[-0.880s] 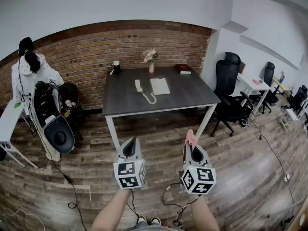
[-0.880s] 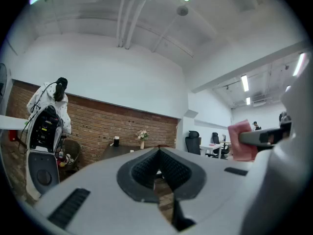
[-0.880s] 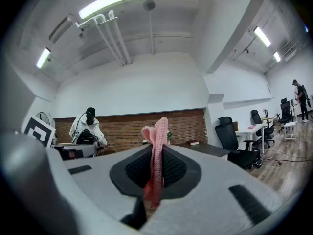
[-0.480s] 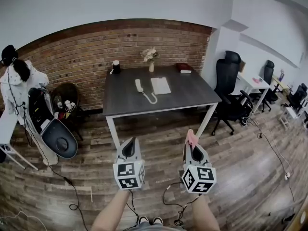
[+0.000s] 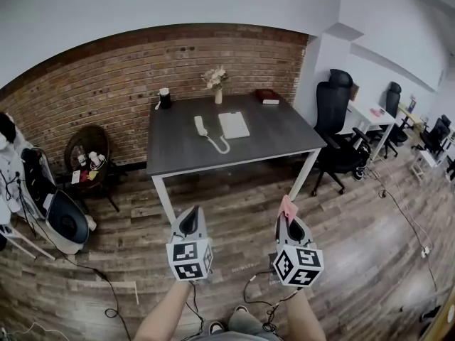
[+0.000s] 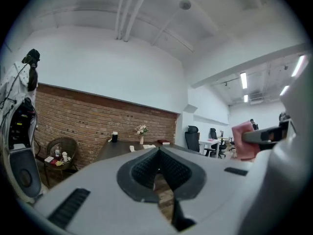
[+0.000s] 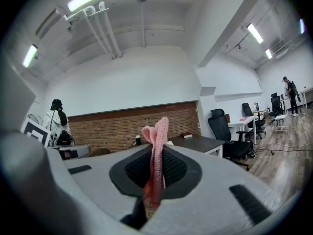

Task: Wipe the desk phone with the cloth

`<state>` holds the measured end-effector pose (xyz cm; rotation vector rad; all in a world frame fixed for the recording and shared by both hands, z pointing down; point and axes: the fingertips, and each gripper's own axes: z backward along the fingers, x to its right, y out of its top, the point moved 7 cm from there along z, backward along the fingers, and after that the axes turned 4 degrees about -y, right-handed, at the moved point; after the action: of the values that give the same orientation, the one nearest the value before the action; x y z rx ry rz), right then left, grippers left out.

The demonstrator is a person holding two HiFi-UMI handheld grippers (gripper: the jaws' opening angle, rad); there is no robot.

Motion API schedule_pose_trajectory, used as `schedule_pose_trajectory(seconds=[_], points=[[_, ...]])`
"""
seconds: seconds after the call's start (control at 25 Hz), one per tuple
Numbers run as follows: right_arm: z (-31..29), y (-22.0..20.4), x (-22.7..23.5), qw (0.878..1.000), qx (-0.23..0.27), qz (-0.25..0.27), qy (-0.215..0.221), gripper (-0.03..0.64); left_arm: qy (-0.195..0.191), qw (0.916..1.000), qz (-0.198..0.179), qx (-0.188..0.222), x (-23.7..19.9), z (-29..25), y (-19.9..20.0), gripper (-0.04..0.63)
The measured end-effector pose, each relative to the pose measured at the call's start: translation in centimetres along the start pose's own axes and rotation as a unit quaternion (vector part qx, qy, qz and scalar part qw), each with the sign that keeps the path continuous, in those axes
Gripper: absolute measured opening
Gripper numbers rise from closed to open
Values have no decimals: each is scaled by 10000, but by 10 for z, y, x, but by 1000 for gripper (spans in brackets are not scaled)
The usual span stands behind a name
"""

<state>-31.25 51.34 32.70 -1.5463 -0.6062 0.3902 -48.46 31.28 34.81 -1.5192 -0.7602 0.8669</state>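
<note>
A white desk phone (image 5: 234, 125) with its handset (image 5: 201, 126) off beside it lies on the dark table (image 5: 284, 139) far ahead in the head view. My right gripper (image 5: 287, 212) is shut on a pink cloth (image 5: 287, 207) that sticks up from its jaws; the cloth (image 7: 157, 155) stands pinched upright in the right gripper view. My left gripper (image 5: 189, 217) is shut with nothing in it, jaws closed together in the left gripper view (image 6: 157, 173). Both grippers hover over the wooden floor, well short of the table.
A flower vase (image 5: 217, 95), a black cup (image 5: 164, 98) and a book (image 5: 268, 96) stand at the table's far edge by the brick wall. Black office chairs (image 5: 338, 130) are to the right. A wicker stool (image 5: 87, 163) and equipment (image 5: 60, 217) with cables are on the left.
The view has advanced slightly toward the table and turned right; the person and equipment at left have slid toward the frame edge. Both grippers keep their pose, the cloth still held.
</note>
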Motion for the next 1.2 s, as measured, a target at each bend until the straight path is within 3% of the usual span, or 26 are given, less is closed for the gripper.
schedule_pose_trajectory(seconds=[0.36, 0.88, 1.2], points=[[-84, -4, 37, 9997, -89, -94, -218, 21, -1, 9999, -87, -51, -12, -91, -5, -3], [-286, 45, 113, 9997, 51, -44, 251, 20, 426, 9989, -144, 94, -10, -287, 26, -3], [-369, 48, 144, 9983, -68, -199, 543, 20, 613, 9979, -226, -22, -10, -365, 25, -3]])
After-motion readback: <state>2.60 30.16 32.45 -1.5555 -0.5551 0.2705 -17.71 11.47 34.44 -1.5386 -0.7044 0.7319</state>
